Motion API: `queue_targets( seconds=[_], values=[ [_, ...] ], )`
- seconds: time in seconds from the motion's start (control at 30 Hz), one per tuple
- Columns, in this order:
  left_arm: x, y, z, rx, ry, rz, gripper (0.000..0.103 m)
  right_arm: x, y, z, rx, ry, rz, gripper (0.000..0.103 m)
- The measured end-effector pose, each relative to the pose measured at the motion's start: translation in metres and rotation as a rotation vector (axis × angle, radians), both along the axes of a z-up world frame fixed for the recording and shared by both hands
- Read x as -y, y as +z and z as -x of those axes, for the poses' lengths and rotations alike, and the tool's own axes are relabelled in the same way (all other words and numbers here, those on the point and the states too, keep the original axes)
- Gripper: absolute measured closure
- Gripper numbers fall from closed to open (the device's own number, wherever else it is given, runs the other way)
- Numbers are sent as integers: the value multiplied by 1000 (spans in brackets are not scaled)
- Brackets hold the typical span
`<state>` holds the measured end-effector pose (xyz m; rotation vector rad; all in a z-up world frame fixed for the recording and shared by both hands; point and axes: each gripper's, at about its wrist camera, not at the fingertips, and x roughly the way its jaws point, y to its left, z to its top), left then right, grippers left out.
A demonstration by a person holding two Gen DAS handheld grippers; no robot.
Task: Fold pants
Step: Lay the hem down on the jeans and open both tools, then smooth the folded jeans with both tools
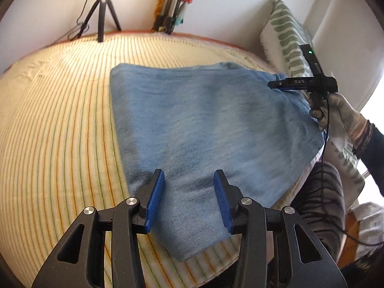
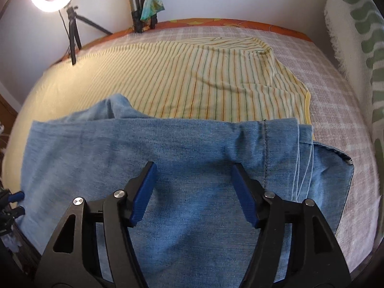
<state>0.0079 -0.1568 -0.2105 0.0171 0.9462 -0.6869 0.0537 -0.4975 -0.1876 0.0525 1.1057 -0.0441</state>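
While the folded blue pants (image 1: 204, 129) lie flat on the striped yellow sheet (image 1: 60, 120) covering the bed, the left hand-held gripper (image 1: 189, 187) hovers over their near end, jaws partly apart with nothing pinched. The right hand-held gripper (image 2: 193, 182), gripped by a gloved hand (image 1: 343, 117), stands over the denim with jaws wide and empty, near the stitched hem (image 2: 265, 148)
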Motion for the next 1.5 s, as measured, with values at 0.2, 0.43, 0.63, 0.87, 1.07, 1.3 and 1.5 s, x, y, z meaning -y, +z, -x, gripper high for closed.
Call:
queue_targets(
  seconds=[0.2,0.43,0.63,0.87,1.07,1.3,1.5],
  values=[
    [-10,6,3,12,51,-19,60,-8,5,1,-6,-9,42,29],
    [-21,7,-1,-51,179,-73,43,-36,29,14,58,7,12,29],
    [-22,4,1,-66,197,-55,43,-92,51,17,88,109,-6,29],
    [-24,-3,3,-80,196,-30,43,-160,61,5,65,229,-109,29],
    [-28,-5,3,-73,195,-4,43,-224,49,-7,-7,318,-131,29],
    [-32,-6,7,-64,189,24,43,-273,29,-23,-79,358,-146,29],
    [-34,-8,11,-71,176,98,52,-300,3,-44,-174,348,-171,36]
  ],
)
